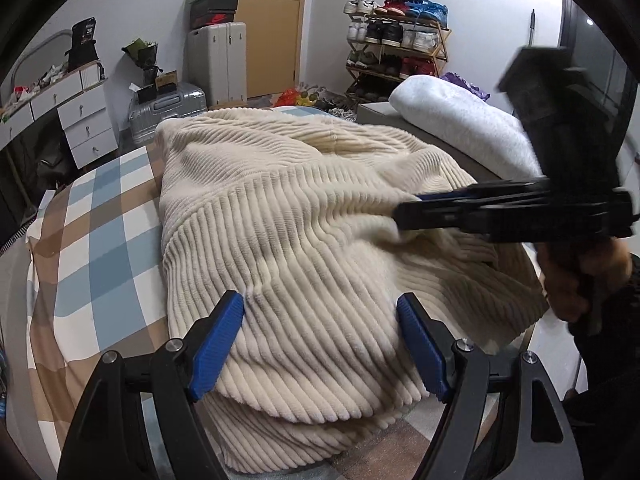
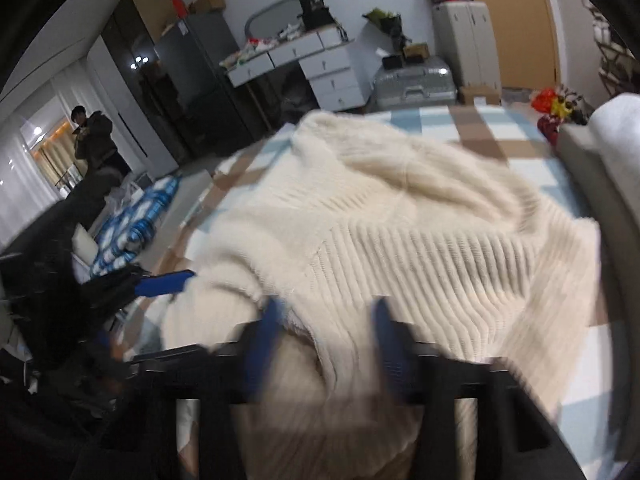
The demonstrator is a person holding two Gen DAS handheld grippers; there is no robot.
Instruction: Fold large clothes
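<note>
Checked bedding in blue, brown and white covers the bed, and on it lies the cream ribbed sweater, partly folded into a thick bundle.

From the left wrist view, the left tongs stand spread, one blue pad on each side of the near edge of the sweater, with the cloth between them but not visibly squeezed. The right tongs come in from the right side of that view, pressed together; their tips sit at a raised ridge of the knit near the middle of the bundle, and they seem to pinch a fold there. In the right wrist view the picture is smeared by motion and the pads look apart, so the grip is best called likely rather than sure.

Seen from the left tongs, the sweater runs away across the bed, its long axis pointing toward the far edge, where a suitcase and a shoe rack stand beyond. A rolled white pillow lies just beside the sweater on its right.

The right hand is nearer the loose upper layer, so the next fold most likely turns on carrying that ridge over, while the left tongs guard the near hem.
</note>
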